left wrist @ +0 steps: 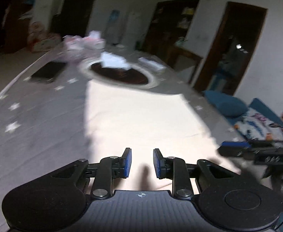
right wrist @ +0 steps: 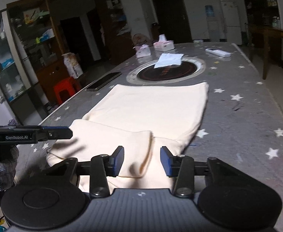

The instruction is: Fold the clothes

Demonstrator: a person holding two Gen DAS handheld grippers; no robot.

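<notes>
A cream garment (right wrist: 151, 112) lies flat on the grey star-print table (right wrist: 238, 116), its near parts folded over the body. It also shows in the left wrist view (left wrist: 141, 119), blurred. My left gripper (left wrist: 142, 163) is open and empty, just above the garment's near edge. It shows from the side in the right wrist view (right wrist: 56, 132). My right gripper (right wrist: 142, 161) is open and empty above the folded near part. It shows at the right edge of the left wrist view (left wrist: 236, 148).
A round dark inset (right wrist: 166, 70) with a folded pale cloth (right wrist: 169, 60) sits beyond the garment. Tissue boxes (right wrist: 163, 44), a remote (right wrist: 218, 52) and a dark tablet (right wrist: 104, 81) lie on the table. A red stool (right wrist: 66, 89) and shelves stand left.
</notes>
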